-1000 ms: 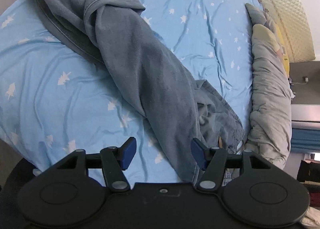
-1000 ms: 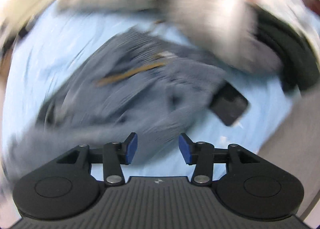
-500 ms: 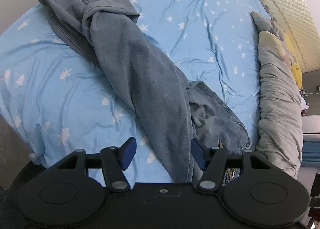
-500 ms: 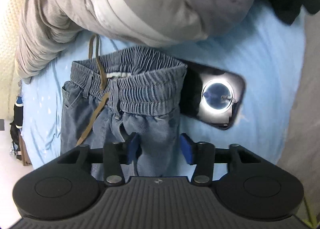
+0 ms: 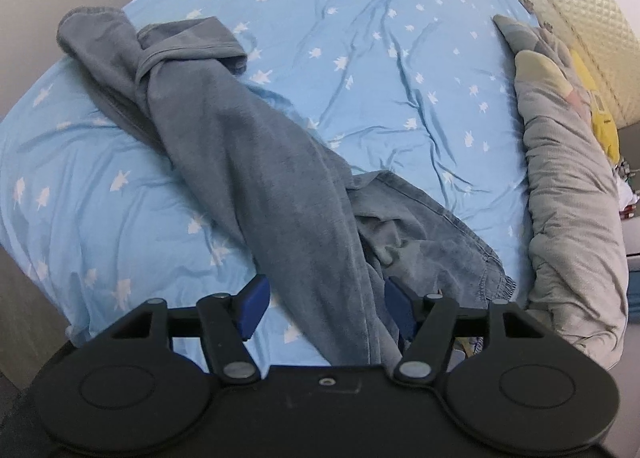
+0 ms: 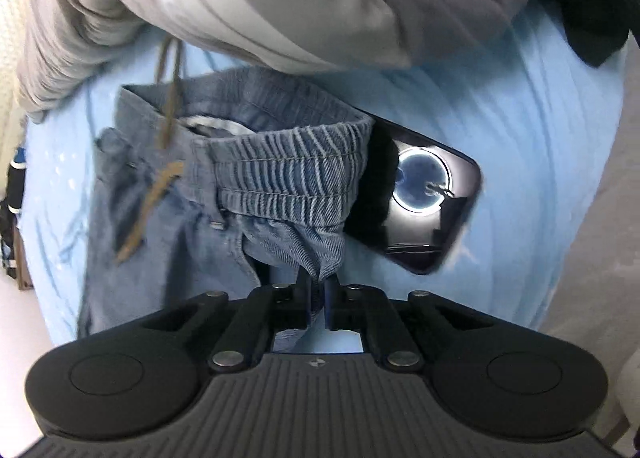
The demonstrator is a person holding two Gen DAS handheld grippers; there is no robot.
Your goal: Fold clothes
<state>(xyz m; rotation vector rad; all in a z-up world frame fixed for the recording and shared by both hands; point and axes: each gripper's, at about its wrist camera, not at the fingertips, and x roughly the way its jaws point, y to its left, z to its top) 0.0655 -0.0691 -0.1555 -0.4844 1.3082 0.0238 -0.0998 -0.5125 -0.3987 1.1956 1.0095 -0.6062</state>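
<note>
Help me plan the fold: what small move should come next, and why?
Probably close the left gripper on the twisted trouser leg lying between its open jaws. The right gripper is already shut on the denim trousers just below the waistband, so a second grip would let both ends be pulled straight on the bed sheet.

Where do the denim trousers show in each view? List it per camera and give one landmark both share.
Left wrist: denim trousers, lower centre-right, partly under a grey garment.
Right wrist: centre-left, elastic waistband uppermost, fabric pinched in the right tongs.
Shared landmark: the light blue bedsheet under them.
</note>
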